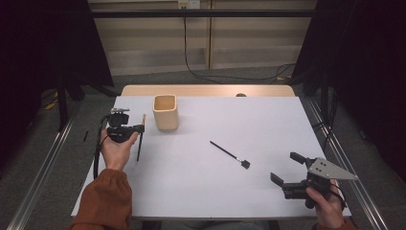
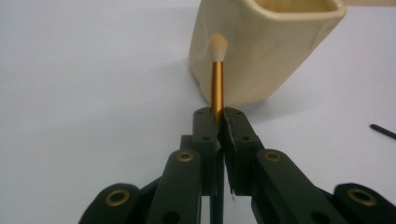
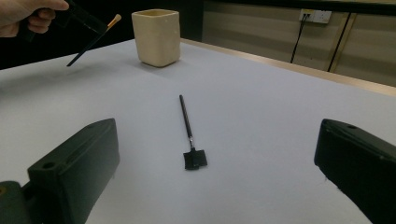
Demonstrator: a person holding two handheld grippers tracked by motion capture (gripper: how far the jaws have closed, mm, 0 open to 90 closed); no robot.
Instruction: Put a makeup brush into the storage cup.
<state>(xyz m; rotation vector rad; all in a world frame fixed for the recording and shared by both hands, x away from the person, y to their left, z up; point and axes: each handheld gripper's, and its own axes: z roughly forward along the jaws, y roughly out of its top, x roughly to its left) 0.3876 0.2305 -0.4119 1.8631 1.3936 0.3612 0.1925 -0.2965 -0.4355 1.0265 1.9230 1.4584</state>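
Gold-ferruled brush [image 2: 217,84] clamped in left gripper [image 2: 219,122], right gripper [image 3: 215,154] agape, bristles clear close-up.

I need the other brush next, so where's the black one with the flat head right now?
The black brush lies flat mid-table in the high view, right of the cream cup, between both tools and touching neither.
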